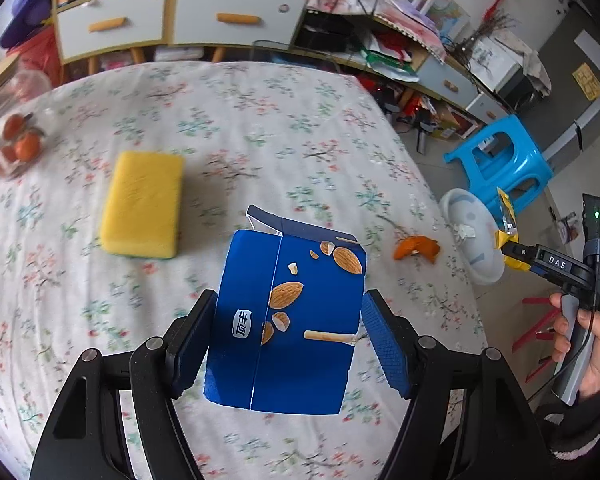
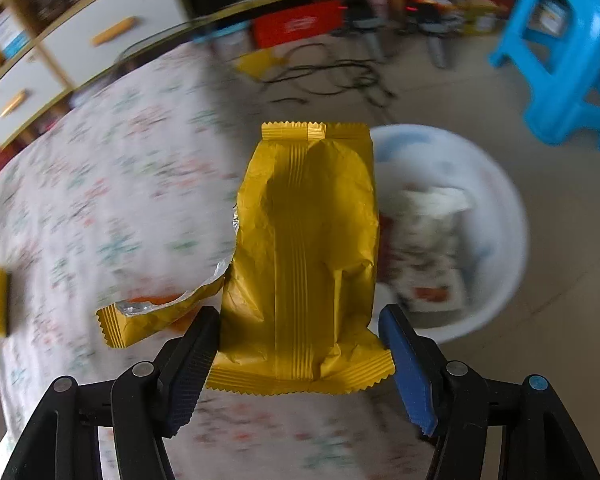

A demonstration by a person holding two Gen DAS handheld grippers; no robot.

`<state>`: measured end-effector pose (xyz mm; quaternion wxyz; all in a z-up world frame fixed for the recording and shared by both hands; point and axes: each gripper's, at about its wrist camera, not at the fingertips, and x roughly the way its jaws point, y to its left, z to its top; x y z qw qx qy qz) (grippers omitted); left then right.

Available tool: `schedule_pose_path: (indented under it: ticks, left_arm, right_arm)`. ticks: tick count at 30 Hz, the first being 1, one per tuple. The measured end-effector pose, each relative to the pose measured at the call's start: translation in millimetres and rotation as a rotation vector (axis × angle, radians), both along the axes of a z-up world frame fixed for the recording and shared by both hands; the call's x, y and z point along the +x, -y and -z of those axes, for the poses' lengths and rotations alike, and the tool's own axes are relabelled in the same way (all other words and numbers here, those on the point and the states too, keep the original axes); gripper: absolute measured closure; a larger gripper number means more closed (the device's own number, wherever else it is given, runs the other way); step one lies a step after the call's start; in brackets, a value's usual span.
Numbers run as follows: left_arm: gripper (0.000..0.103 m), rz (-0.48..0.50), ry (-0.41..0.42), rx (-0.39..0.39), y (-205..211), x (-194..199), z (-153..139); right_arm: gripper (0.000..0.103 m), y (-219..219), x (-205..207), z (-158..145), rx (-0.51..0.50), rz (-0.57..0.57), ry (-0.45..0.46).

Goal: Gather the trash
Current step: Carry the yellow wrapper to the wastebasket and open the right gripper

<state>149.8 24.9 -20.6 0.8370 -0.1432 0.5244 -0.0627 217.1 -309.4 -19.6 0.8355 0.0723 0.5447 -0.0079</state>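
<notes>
My left gripper is shut on a blue snack box printed with almonds, held up above the floral tablecloth. My right gripper is shut on a crinkled yellow wrapper whose torn strip hangs off to the left. Just past the table's edge, behind that wrapper, sits a white basin with paper trash in it. In the left wrist view the right gripper holds the wrapper over the basin, with a person's hand on its handle. A piece of orange peel lies on the cloth near the table's edge.
A yellow sponge lies on the table, and a clear jar of oranges stands at its far left. A blue plastic stool stands on the floor beyond the basin. Cabinets and cluttered shelves line the far wall.
</notes>
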Motion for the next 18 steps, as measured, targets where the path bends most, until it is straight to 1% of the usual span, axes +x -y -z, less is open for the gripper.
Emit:
schedule_pose_path:
  ticks: [3, 8, 12, 15, 16, 18]
  left_arm:
    - [0.028, 0.017, 0.011, -0.002, 15.8, 6.6, -1.7]
    - [0.028, 0.039, 0.024, -0.011, 41.5, 13.6, -3.2]
    - [0.028, 0.048, 0.032, -0.009, 56.0, 18.5, -2.4]
    - [0.028, 0.054, 0.043, 0.005, 64.1, 19.9, -2.6]
    - [0.028, 0.058, 0.043, 0.01, 67.2, 20.3, -3.2]
    - [0.028, 0.072, 0.039, 0.019, 73.3, 22.7, -3.0]
  right_arm:
    - [0.033, 31.9, 0.7, 2.8, -0.001, 0.058, -0.01]
    - [0.032, 68.5, 5.3, 8.2, 0.008, 0.129, -0.016]
    - [0.032, 86.1, 10.3, 14.6, 0.014, 0.177, -0.023]
    - [0.031, 93.9, 12.3, 17.8, 0.019, 0.19, -0.027]
    - [0.031, 95.8, 12.7, 18.3, 0.025, 0.189, -0.026]
    - [0.026, 99.6, 13.2, 18.1, 0.041, 0.181, -0.02]
